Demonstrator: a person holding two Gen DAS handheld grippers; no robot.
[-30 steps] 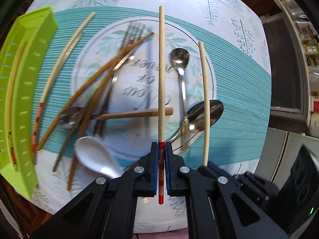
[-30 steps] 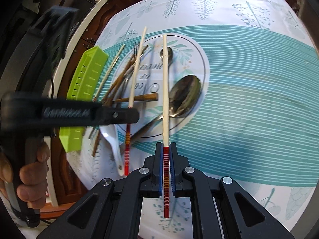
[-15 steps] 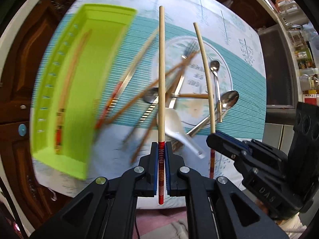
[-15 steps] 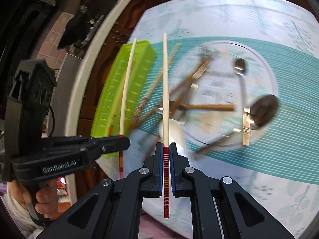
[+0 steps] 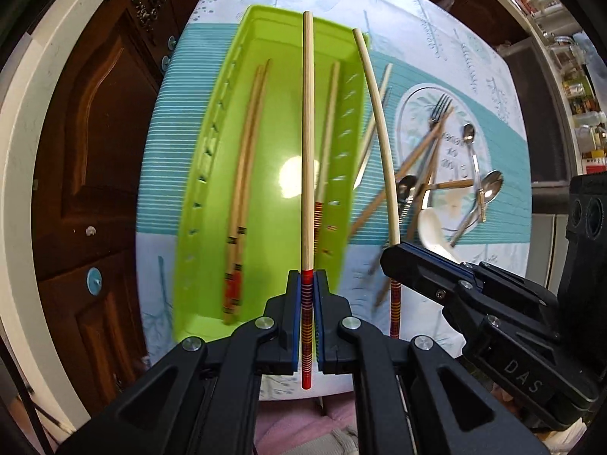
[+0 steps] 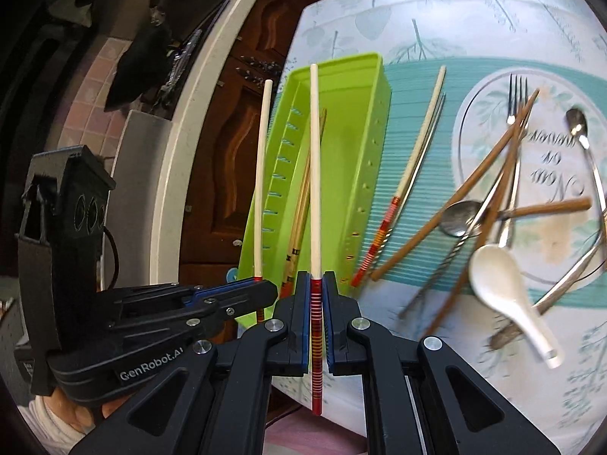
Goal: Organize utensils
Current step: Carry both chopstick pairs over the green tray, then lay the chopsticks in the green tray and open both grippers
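Both sets of jaws are clamped tight, each on one chopstick's red striped end. The left gripper (image 5: 307,303) has its chopstick (image 5: 308,132) pointing out over the green tray (image 5: 212,174). The right gripper (image 6: 316,295) holds its chopstick (image 6: 315,170) above the tray's near end. Other utensils lie piled right of the tray on the bench (image 6: 493,19).

White tablecloth (image 5: 436,34) with leaf prints and teal striped band (image 6: 474,72) is covering the table. Dark carved wooden cabinet door (image 5: 87,144) is standing just beside the table edge, white trim (image 5: 34,113) curving around it. Pink tiled wall (image 6: 95,91) is showing far left. Shelves with jars (image 5: 576,87) are sitting at far right, blurred.
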